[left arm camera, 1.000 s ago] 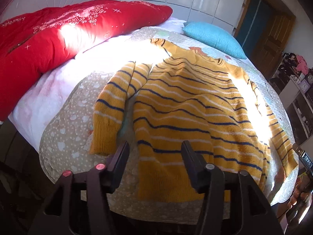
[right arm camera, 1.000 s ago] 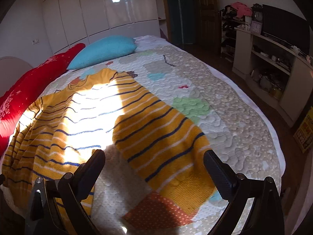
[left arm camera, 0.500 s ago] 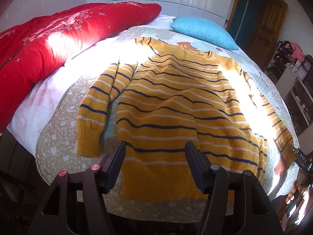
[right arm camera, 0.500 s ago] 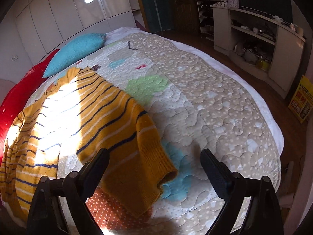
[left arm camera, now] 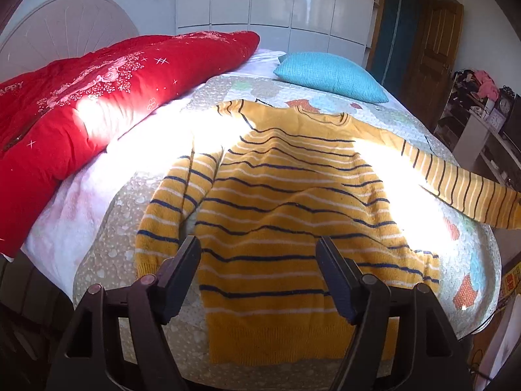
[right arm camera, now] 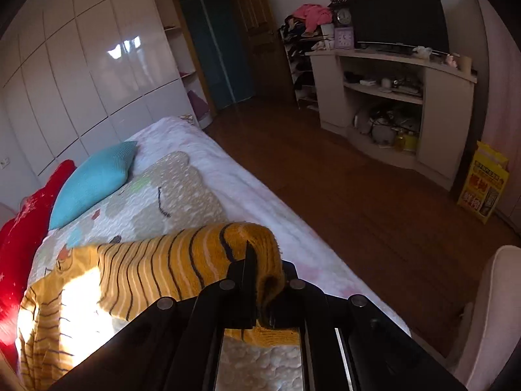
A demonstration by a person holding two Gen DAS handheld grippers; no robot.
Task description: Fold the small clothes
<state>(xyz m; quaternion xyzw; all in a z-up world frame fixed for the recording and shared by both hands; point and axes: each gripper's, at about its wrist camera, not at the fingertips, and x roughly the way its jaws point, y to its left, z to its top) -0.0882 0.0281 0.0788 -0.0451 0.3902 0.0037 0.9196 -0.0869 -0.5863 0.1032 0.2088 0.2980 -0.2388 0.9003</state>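
A small yellow sweater point(left arm camera: 286, 215) with navy and white stripes lies face up on the quilted bed point(left arm camera: 104, 254). Its left sleeve point(left arm camera: 169, 208) lies folded down beside the body. My left gripper point(left arm camera: 259, 277) is open and empty, hovering over the sweater's hem. My right gripper point(right arm camera: 265, 280) is shut on the cuff of the right sleeve point(right arm camera: 182, 260) and holds it lifted and stretched out to the side; that sleeve also shows in the left wrist view point(left arm camera: 456, 185).
A red quilt point(left arm camera: 81, 104) lies along the left side of the bed. A blue pillow point(left arm camera: 329, 75) sits at the head. Wooden floor point(right arm camera: 374, 195), a TV cabinet point(right arm camera: 390, 104) and a yellow bag point(right arm camera: 485, 185) are to the right of the bed.
My right gripper was open over the right sleeve; it has now shut on the cuff and pulled the sleeve up and outward. The left gripper drew back slightly, still open.
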